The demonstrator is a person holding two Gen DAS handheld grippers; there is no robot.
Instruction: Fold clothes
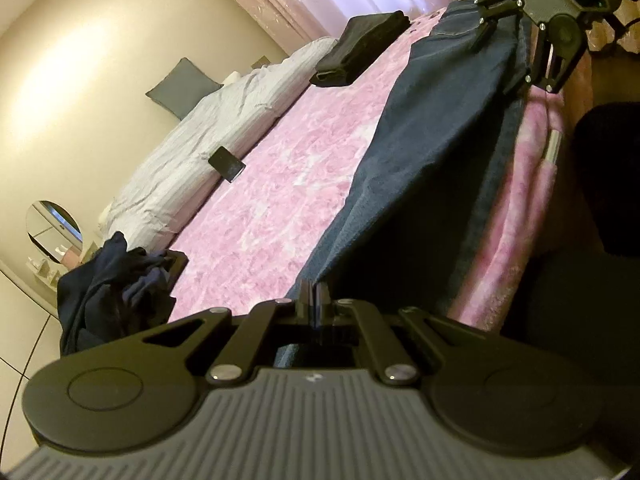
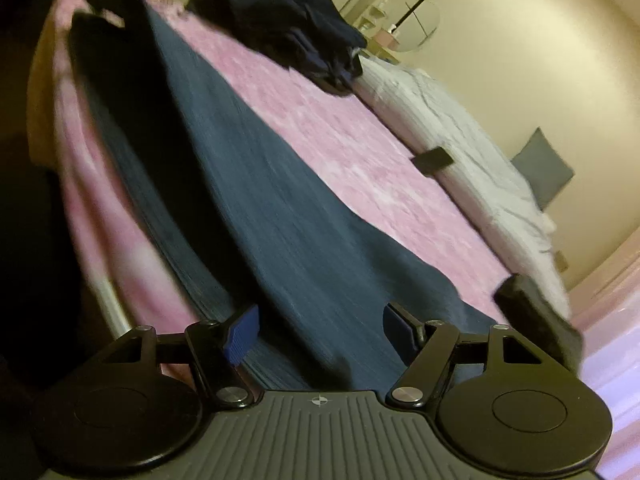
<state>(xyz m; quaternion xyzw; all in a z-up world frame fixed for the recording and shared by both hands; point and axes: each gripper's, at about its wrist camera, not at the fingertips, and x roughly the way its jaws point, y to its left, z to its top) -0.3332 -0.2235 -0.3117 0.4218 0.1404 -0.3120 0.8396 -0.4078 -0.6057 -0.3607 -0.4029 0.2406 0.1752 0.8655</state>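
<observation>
Dark blue jeans (image 1: 448,120) lie stretched along the near edge of a pink blanket (image 1: 280,180) on a bed. My left gripper (image 1: 314,300) is shut on the leg end of the jeans, which rises off the bed to its fingertips. My right gripper (image 2: 320,332) is open at the other, waist end. The jeans (image 2: 280,220) pass between its blue pads (image 2: 242,334), which stand apart from the cloth. From the left wrist view, the right gripper (image 1: 500,60) shows at the top right, straddling the fabric. The right wrist view is blurred.
A folded black garment (image 1: 364,46) lies on the blanket near the curtain. A pile of dark clothes (image 1: 116,292) sits at the opposite end. A black flat object (image 1: 227,163) rests against the white duvet (image 1: 208,140). A grey pillow (image 1: 182,88) leans on the wall.
</observation>
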